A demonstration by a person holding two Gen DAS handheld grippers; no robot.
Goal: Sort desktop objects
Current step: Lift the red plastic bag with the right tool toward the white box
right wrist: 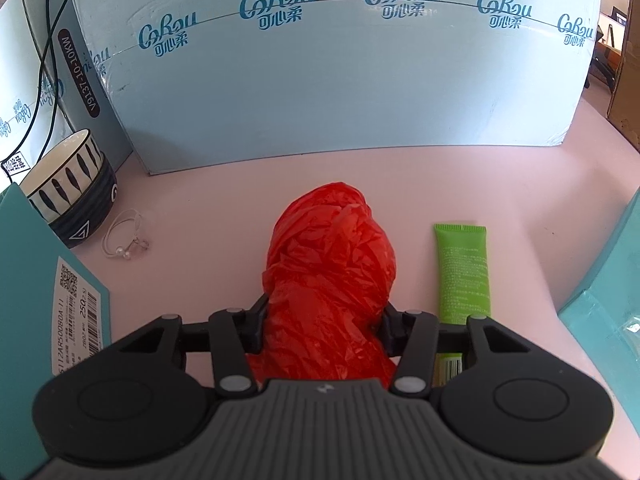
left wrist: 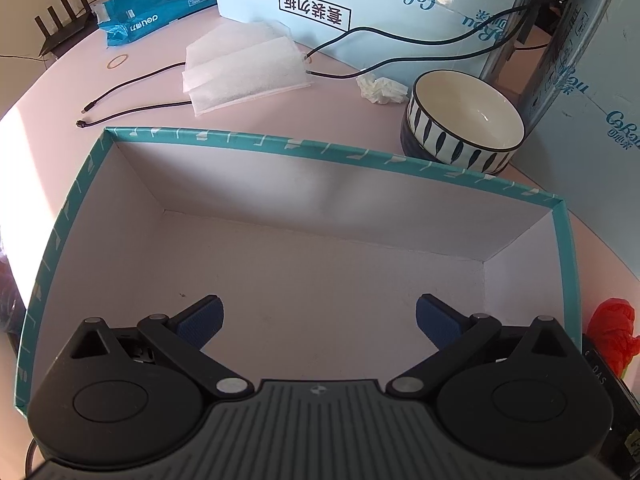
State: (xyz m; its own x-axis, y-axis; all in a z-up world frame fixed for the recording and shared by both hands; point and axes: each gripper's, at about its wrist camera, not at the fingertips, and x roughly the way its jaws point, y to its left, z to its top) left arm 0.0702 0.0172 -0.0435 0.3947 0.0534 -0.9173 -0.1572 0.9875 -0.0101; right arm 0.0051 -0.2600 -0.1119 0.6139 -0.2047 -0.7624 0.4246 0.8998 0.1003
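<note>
Right claw (right wrist: 322, 326) is clamping the red plastic bag (right wrist: 332, 256) lying on the desk (right wrist: 520, 184), beside the green tube (right wrist: 464, 268). Left claw (left wrist: 319, 316) is hanging wide, nothing gripped, over the teal box (left wrist: 280, 148).

The big pale-blue carton (right wrist: 340, 80) carries the brand "CoRou" with "可心柔" beneath it, repeated along its tape line. A dark oval on the carton beside it (right wrist: 76, 76) reads "V9137-10-10KW". The teal box's white label (right wrist: 76, 316) shows a QR code, a barcode and "250". The blue paper pack (left wrist: 156, 12) reads "deli" and "A4", seen upside down. The green tube's (right wrist: 464, 272) print is too small to read.
</note>
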